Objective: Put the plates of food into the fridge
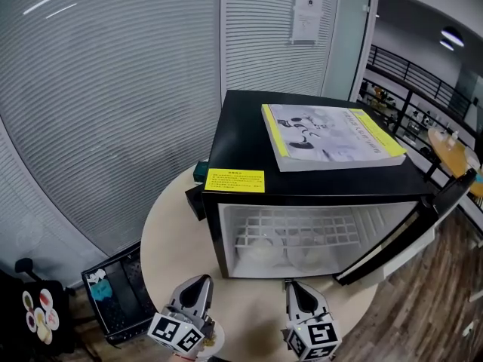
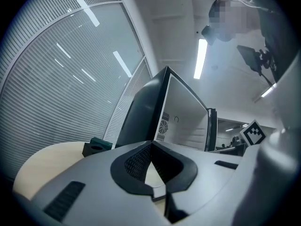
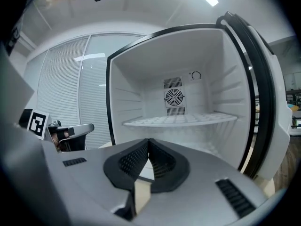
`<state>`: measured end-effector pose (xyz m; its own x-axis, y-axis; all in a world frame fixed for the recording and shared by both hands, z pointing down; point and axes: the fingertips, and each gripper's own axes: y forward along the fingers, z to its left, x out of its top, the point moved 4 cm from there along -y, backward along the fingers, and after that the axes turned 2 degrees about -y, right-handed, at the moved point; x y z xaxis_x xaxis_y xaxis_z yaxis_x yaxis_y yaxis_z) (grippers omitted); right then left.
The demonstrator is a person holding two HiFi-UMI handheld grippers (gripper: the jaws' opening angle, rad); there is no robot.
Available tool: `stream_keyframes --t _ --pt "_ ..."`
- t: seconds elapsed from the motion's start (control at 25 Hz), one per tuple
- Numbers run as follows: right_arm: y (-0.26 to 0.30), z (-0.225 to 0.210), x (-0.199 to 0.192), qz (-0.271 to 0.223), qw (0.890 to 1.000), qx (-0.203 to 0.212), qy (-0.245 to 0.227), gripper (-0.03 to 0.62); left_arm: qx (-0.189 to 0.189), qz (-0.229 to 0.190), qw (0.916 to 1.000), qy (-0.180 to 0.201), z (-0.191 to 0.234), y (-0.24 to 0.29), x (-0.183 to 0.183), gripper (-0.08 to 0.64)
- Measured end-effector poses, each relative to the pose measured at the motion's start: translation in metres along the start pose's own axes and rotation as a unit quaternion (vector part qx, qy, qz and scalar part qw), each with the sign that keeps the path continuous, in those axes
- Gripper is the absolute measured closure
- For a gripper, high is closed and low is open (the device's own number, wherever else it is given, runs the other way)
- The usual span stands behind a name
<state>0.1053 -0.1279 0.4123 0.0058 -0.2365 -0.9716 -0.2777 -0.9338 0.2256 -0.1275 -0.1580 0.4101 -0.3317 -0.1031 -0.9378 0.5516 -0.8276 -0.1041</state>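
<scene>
No print is legible: yellow label (image 1: 235, 180) on the fridge (image 1: 240, 123), book (image 1: 332, 136) cover, and wall notice (image 1: 306, 10) at 12 o'clock are all too small.

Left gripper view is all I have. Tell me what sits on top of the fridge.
Observer: A yellow-edged book lies flat on the fridge; the head view shows it.
Operator: Report the right gripper's jaws.
Observer: The right gripper is shut, with nothing between its jaws.
Operator: Now describe the shelf inside.
Observer: One white shelf spans the fridge's middle. The right gripper view shows nothing standing on it.
</scene>
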Motion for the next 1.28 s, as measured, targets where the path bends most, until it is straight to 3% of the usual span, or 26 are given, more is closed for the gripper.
stream_keyframes --t 0.56,1.28 --pt "-0.012 0.011 -0.005 -0.022 1.0 -0.001 0.007 0.584 0.003 -0.014 0.9999 0.002 -0.005 -0.018 0.01 0.554" --pt "-0.017 0.035 -0.006 -0.022 1.0 -0.015 0.006 0.584 -0.032 -0.011 0.9994 0.01 -0.001 -0.029 0.018 0.554"
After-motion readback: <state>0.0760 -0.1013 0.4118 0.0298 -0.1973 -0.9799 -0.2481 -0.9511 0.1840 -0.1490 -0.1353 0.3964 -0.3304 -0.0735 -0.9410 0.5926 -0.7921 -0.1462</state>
